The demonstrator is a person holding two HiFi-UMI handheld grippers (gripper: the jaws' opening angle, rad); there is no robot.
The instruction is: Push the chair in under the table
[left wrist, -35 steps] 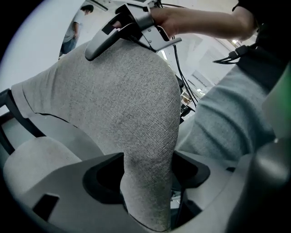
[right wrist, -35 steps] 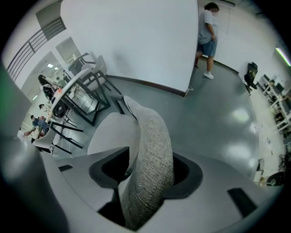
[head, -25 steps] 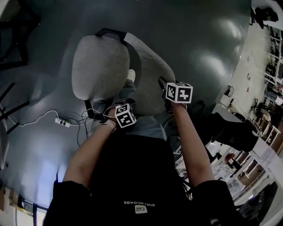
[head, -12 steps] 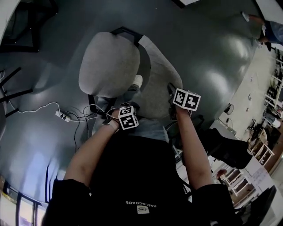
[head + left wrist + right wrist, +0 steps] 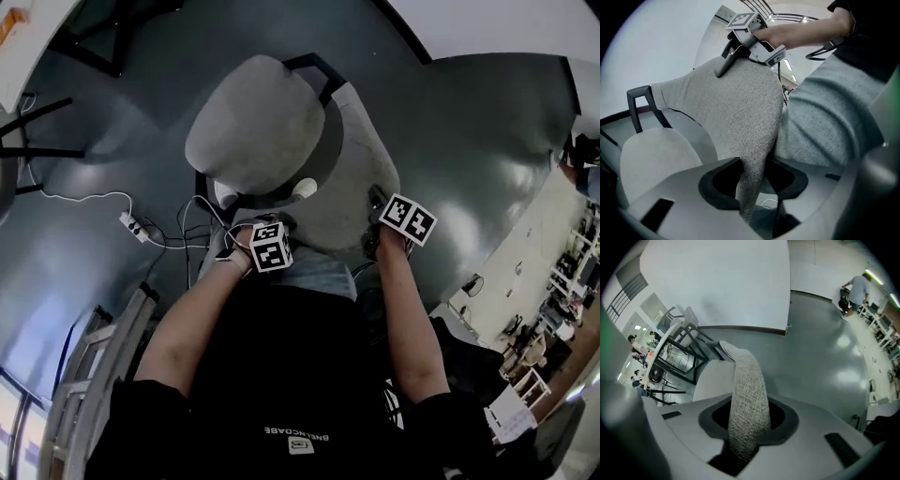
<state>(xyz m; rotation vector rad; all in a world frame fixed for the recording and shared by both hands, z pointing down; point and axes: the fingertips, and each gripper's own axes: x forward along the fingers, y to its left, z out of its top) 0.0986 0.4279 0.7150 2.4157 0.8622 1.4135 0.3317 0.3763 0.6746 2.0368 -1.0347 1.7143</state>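
Chair [image 5: 258,131] is standing on the grey floor [image 5: 112,281] right in front of the person, seat pointing away; right gripper [image 5: 747,420] has just been closing, jaws now clamping the backrest [image 5: 356,183] top edge; left gripper [image 5: 754,176] is also closing round that edge, gap showing at one pad.

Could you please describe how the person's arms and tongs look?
The left tongs and right tongs are grey plastic, dark around the jaws. A white cube with black square markers tops each, left and right. The person wears a black short-sleeved shirt.
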